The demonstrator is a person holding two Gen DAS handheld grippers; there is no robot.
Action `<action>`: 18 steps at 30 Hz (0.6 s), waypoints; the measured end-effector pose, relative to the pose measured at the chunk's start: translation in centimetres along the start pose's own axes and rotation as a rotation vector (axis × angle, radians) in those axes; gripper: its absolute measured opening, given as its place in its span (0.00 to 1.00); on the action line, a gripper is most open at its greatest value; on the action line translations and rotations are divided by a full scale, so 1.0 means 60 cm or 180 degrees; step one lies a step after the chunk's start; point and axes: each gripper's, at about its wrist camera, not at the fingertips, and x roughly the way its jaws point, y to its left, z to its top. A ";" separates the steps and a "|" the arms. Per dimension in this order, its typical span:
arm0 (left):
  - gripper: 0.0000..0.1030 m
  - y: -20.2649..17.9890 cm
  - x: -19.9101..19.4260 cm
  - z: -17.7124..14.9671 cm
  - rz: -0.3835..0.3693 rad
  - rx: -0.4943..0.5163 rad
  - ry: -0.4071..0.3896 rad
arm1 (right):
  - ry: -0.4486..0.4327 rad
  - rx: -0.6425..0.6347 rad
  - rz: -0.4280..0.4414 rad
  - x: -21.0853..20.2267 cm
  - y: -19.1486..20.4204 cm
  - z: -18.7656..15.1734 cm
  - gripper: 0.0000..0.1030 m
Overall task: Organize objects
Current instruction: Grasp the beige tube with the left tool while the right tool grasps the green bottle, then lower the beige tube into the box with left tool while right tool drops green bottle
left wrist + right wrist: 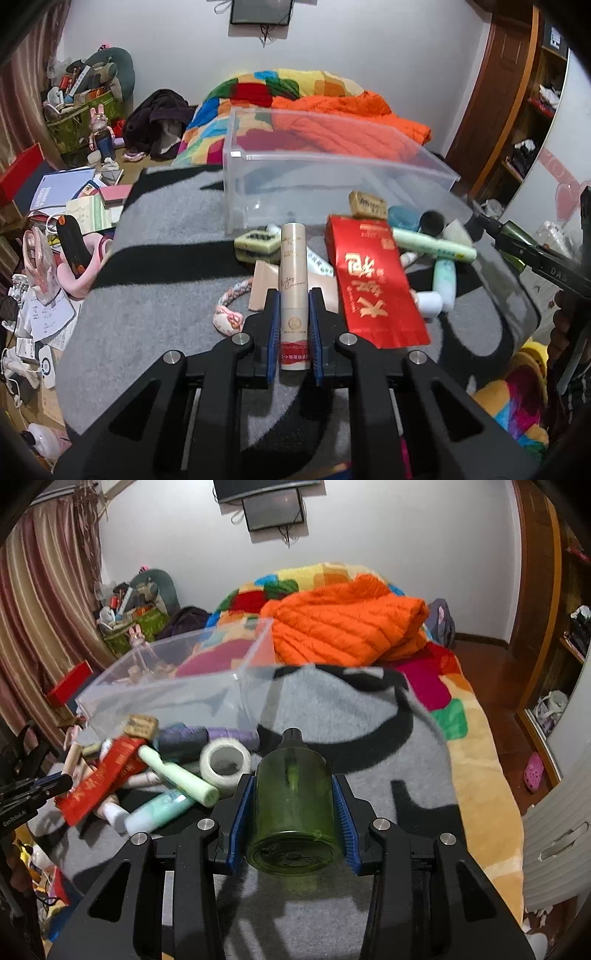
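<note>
the left tool clamps a beige tube lengthwise, ready for the clear bin just behind the pile on the bed's grey blanket. the right tool grips a green bottle by its sides, likely bound there too.

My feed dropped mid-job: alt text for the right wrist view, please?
The right gripper is clamped on a green translucent bottle, cap pointing away. Ahead to the left, a clear plastic bin sits behind a pile of tubes, a tape roll and a red packet on a grey blanket.
</note>
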 end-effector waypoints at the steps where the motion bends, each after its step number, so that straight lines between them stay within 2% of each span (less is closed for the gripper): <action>1: 0.14 0.001 -0.006 0.003 0.0004 -0.0014 -0.0034 | -0.0040 0.0007 0.0019 -0.007 0.002 0.005 0.37; 11: 0.14 0.006 -0.037 0.058 0.0029 -0.0018 -0.0324 | -0.0297 -0.0136 0.0232 -0.029 0.042 0.067 0.37; 18: 0.14 0.007 -0.019 0.114 -0.0001 0.0041 -0.0295 | -0.0232 -0.0261 0.0418 0.005 0.078 0.115 0.37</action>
